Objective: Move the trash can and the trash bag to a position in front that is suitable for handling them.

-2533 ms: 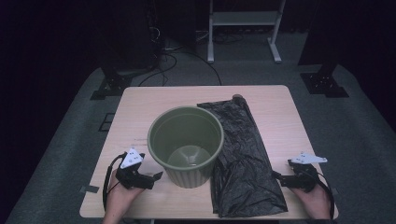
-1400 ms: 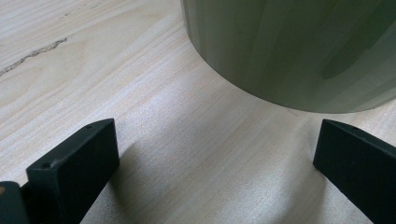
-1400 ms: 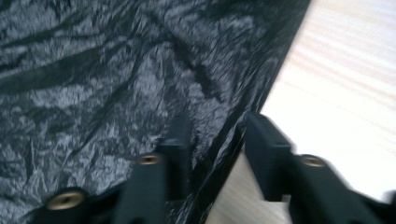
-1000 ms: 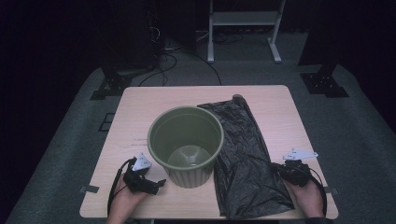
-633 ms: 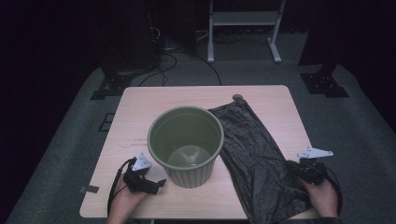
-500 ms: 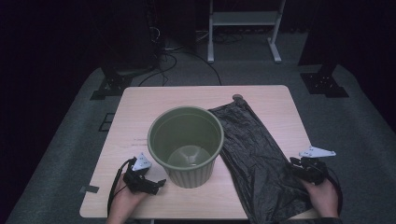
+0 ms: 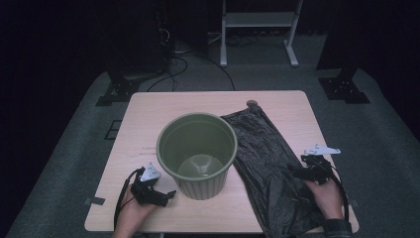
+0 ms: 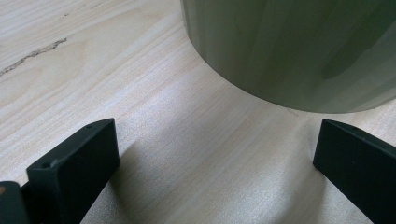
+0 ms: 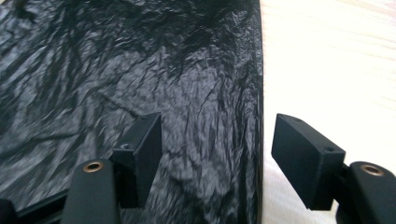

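Bag [image 7: 270, 168] lies flat on your bench [image 7: 148, 119], just right of the bin [image 7: 197, 153]. Your right tool [image 7: 299, 173] has just been opening, jaws apart over the bag's edge, gripping nothing. Your left tool [image 7: 168, 193] stands wide beside the bin's base.
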Motion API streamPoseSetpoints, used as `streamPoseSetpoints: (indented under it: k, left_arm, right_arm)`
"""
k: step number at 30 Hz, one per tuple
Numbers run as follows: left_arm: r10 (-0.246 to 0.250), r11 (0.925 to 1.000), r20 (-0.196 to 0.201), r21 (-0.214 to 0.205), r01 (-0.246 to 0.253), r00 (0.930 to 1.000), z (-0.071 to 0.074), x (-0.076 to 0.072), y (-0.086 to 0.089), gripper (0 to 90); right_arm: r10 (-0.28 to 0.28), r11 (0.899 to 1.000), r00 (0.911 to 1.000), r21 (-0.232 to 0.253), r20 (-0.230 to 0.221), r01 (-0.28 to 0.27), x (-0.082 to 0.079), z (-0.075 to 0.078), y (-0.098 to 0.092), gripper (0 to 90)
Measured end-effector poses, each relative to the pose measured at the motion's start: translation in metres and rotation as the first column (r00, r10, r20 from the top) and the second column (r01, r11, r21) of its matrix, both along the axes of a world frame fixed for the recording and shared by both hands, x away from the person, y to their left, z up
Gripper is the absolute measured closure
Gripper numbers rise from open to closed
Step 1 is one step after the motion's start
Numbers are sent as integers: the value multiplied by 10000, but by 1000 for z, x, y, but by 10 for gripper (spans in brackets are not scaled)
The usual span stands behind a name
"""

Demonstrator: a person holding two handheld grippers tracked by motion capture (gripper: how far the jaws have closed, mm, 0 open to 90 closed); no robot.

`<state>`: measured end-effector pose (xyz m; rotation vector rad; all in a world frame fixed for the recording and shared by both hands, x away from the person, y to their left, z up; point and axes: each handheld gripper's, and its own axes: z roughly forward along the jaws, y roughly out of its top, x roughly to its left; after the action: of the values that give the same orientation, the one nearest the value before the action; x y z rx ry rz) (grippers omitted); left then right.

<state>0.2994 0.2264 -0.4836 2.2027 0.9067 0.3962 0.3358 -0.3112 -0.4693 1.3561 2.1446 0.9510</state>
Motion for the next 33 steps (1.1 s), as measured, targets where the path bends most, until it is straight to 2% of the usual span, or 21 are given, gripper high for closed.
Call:
streamPoseSetpoints:
  k: [6, 7, 13, 15, 16, 17, 19, 22, 24, 26, 32, 33]
  left_arm:
    - [1, 10000, -1, 0, -1, 10000, 0, 0, 0, 0]
    - [0, 10000, -2, 0, 0, 10000, 0, 0, 0, 0]
    - [2, 10000, -5, -5, -2, 10000, 0, 0, 0, 0]
    - [1, 10000, -7, -2, -1, 10000, 0, 0, 0, 0]
    - [-3, 10000, -5, 2, 3, 10000, 0, 0, 0, 0]
    - [1, 10000, -5, -2, -1, 10000, 0, 1, 0, 0]
    - [1, 10000, -5, -3, -1, 10000, 0, 1, 0, 0]
    - [4, 10000, -3, -2, -4, 10000, 0, 1, 0, 0]
    - [4, 10000, -2, 0, -4, 10000, 0, 1, 0, 0]
    - [11, 10000, -4, 6, -11, 10000, 0, 1, 0, 0]
    - [13, 10000, -4, 8, -13, 10000, 0, 1, 0, 0]
    - [15, 10000, -4, 10, -15, 10000, 0, 1, 0, 0]
  right_arm:
    - [-178, 9998, 9993, 24, -334, 179, 9, -8, -2, 328]
    - [-173, 9999, 9989, 2, -427, 173, 10, -9, -3, 386]
    - [33, 10000, 9992, -23, -408, -34, 10, -9, 1, 406]
    - [9, 10000, 9993, -16, -369, -9, 10, -9, 1, 513]
    - [9, 10000, 9993, -16, -369, -9, 10, -9, 1, 513]
    - [37, 10000, 9993, 10, -371, -36, 10, -9, 1, 552]
    - [142, 9999, 9989, -5, -441, -142, 9, -7, -1, 712]
    - [341, 9994, 9979, 66, -557, -338, 9, -6, -1, 880]
    - [442, 9990, 9971, 134, -612, -435, 9, -6, -2, 900]
    - [606, 9982, 9930, 108, -1010, -598, 10, -3, -3, 900]
    - [890, 9958, 9879, -122, -1268, -912, 18, 3, 5, 900]
    - [1049, 9945, 9864, 99, -1265, -1045, 20, 4, 11, 900]
